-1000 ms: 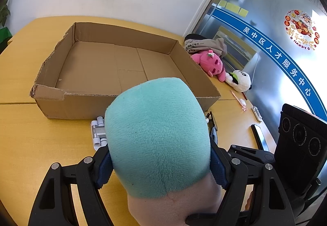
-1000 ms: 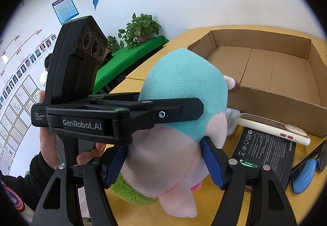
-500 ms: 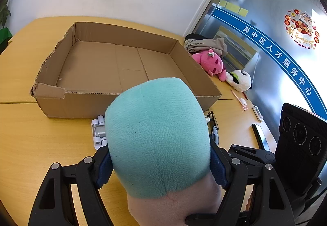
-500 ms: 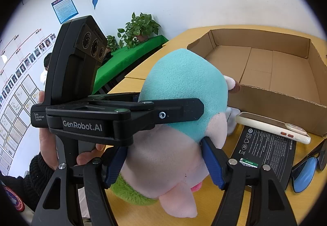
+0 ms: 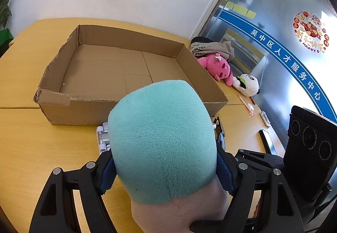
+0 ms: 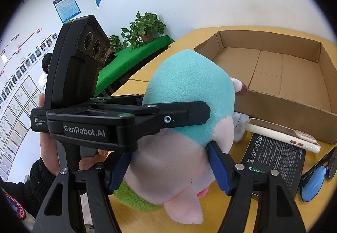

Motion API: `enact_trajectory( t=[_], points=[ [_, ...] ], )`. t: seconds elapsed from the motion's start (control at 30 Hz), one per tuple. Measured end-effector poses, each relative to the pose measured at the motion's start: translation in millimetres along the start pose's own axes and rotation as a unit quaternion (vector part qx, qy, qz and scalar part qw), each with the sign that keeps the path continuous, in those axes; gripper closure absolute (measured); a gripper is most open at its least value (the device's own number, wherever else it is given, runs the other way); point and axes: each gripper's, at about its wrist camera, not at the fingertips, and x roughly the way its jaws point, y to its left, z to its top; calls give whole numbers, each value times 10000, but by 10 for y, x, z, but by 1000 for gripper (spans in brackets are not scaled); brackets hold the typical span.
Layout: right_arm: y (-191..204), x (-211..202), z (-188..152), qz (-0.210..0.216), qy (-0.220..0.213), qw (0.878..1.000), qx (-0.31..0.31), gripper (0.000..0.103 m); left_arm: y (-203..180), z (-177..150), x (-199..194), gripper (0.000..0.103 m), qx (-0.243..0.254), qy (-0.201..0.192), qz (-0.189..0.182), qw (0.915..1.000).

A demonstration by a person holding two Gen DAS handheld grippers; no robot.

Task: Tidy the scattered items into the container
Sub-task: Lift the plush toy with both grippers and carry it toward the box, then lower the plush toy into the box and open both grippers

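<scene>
A plush toy (image 5: 162, 142) with a teal head and a pink face (image 6: 168, 161) hangs just in front of the open cardboard box (image 5: 84, 112). Both grippers hold it. My left gripper (image 5: 166, 169) has its blue pads pressed on the two sides of the teal head. My right gripper (image 6: 168, 167) clamps the pink lower part from the other side. In the right wrist view the left gripper's body (image 6: 126, 123) crosses the toy, with a hand behind it. The box (image 6: 284, 110) has nothing in it.
On the yellow table lie a pink plush (image 5: 217, 66), a panda plush (image 5: 248, 84), a cap (image 5: 210, 47), a pen (image 5: 246, 103) and a white metal part (image 5: 102, 138). A phone (image 6: 282, 135), a black pack (image 6: 273, 161) and sunglasses (image 6: 316, 180) lie before the box.
</scene>
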Motion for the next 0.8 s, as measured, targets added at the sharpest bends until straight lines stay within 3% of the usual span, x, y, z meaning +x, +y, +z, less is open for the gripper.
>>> enact_trajectory(
  t=[0.53,0.8],
  points=[
    [-60,-114,436,-149,-277,9995,-58,33,-127,543,-100,21,251,-184,14,9995],
    [-91,-42,816,-164,-445,9987,-183,34,-65,981,-157,21,393,-346,88,9986]
  ],
)
